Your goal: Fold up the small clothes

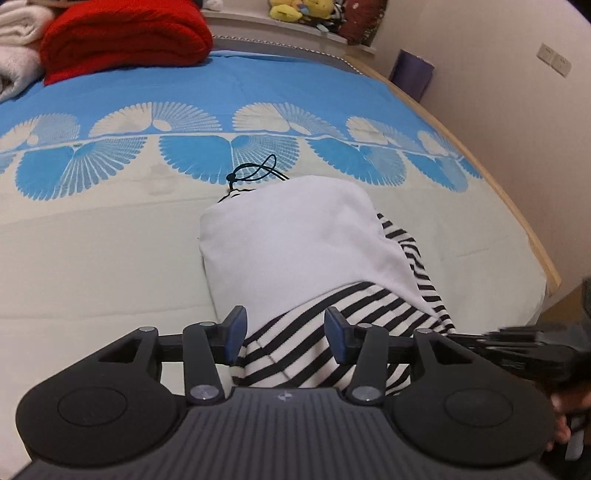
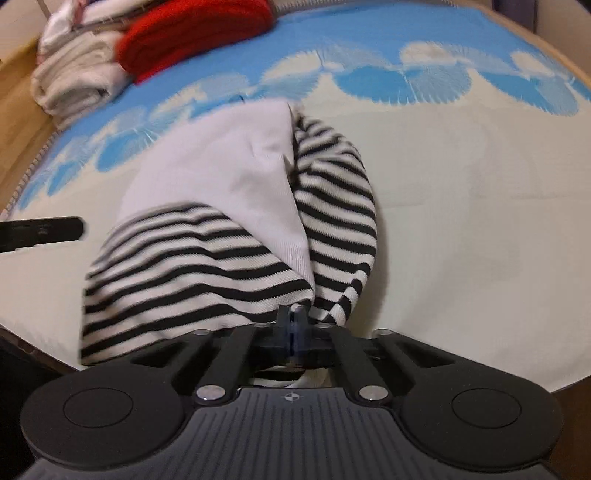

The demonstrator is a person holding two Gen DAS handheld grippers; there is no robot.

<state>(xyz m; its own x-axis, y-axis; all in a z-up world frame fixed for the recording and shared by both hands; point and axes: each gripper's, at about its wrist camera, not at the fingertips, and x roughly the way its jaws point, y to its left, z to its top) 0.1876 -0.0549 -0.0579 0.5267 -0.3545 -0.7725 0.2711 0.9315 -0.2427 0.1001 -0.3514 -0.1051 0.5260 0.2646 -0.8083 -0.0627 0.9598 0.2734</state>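
A small black-and-white striped garment (image 1: 369, 306) with a plain white part (image 1: 295, 236) lies on the bed, partly folded. A black cord (image 1: 255, 171) sticks out at its far end. My left gripper (image 1: 284, 334) is open, its blue pads (image 1: 236, 332) on either side of the striped hem. My right gripper (image 2: 295, 328) is shut on the striped garment (image 2: 192, 273) at its near corner and lifts the cloth there. The right gripper also shows blurred in the left wrist view (image 1: 524, 343). The white part shows in the right wrist view (image 2: 221, 173).
The bed cover (image 1: 92, 258) is cream with a blue fan pattern. A folded red blanket (image 1: 125, 37) and white towels (image 1: 18, 33) lie at the far left. Plush toys (image 1: 299, 11) sit on a shelf behind. The bed's wooden edge (image 1: 517, 206) runs along the right.
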